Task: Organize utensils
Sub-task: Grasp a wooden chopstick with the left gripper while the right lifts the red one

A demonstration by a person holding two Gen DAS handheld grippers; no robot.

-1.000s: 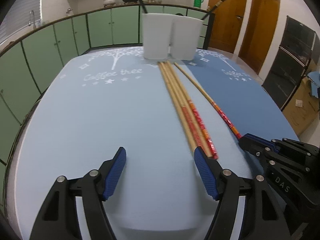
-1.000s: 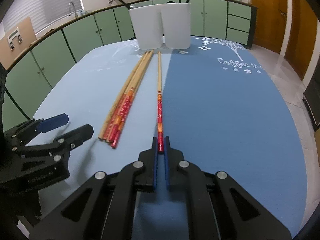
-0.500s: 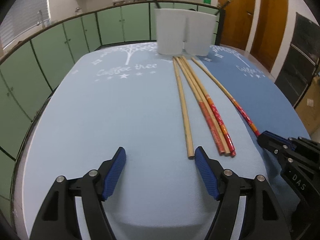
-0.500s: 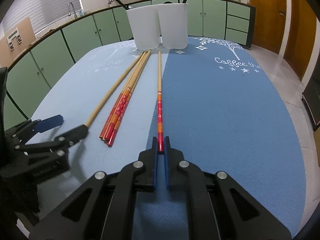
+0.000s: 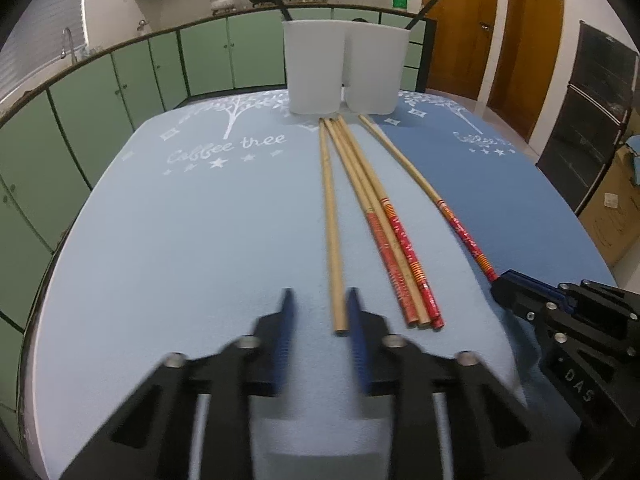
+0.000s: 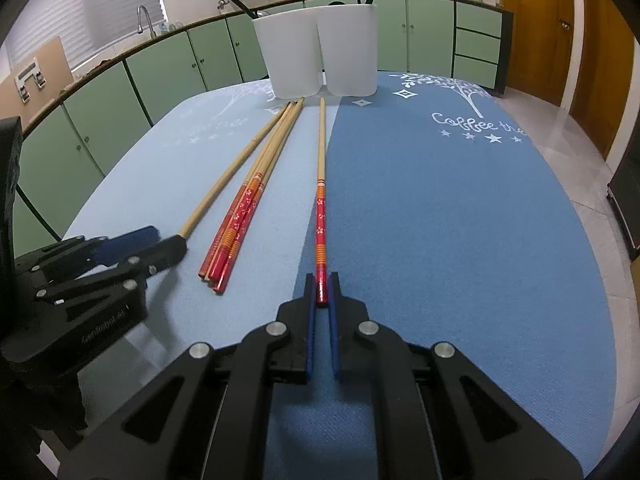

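Observation:
A plain bamboo chopstick [image 5: 330,208] lies apart from a bundle of three red-ended chopsticks [image 5: 396,248]. Its near end sits between the fingers of my left gripper [image 5: 319,294], close by the right pad. The jaws are closing and blurred, with a gap still showing on the left side. My right gripper [image 6: 322,280] is shut on the near red end of a single red-ended chopstick [image 6: 321,184], which rests on the mat. Two white holders [image 5: 314,68] [image 5: 376,72] stand at the far end with dark utensils sticking out.
The table carries a light blue mat [image 5: 180,240] on the left and a darker blue mat [image 6: 440,220] on the right. Green cabinets [image 5: 100,100] ring the room. Wooden doors [image 5: 452,28] and a cardboard box [image 5: 612,216] are off to the right.
The plain chopstick has been drawn left, away from the bundle. The left gripper's jaws have narrowed around its near end. The right gripper has stayed shut on its chopstick.

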